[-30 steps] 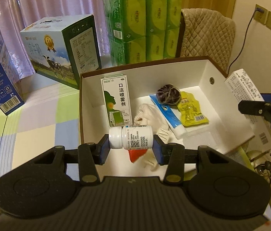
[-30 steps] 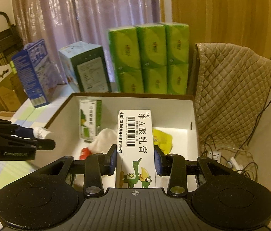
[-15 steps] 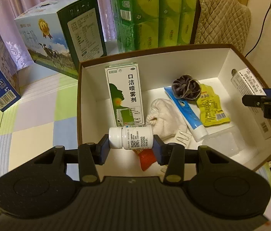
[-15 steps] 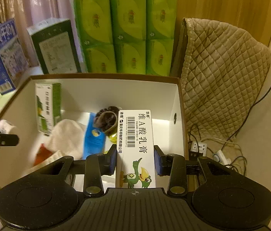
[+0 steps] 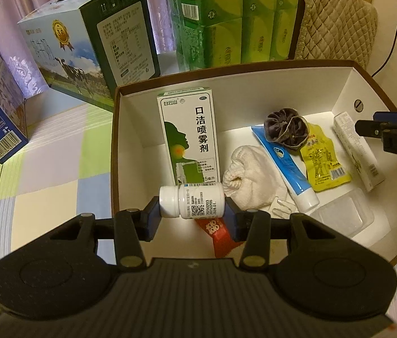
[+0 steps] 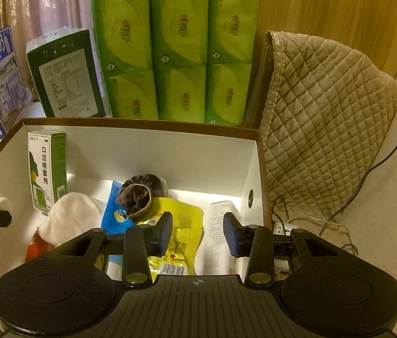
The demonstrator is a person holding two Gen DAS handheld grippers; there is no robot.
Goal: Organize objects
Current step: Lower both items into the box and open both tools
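So the big change from half a second earlier: the right tool had let go of the long white ointment carton, jaws spread wide with nothing between them, and that carton was lying flat on the floor of the box against its right wall. The box itself was stiff cardboard, brown outside and plain white inside, sitting on the checked cloth surface. Behind it stood a glossy stack of green tissue packs and a printed milk carton case, with a quilted beige cover off to the right. Inside the box, a green-and-white spray carton stood upright near the back-left, next to a fuzzy cream cloth, a smooth blue-and-white tube, a crinkly yellow sachet and a dark velvety scrunchie resting over the tube's top end. The left tool hadn't changed, clamped on a small white plastic pill bottle held sideways, cap to the left, over the box's front-left corner above a red packet.
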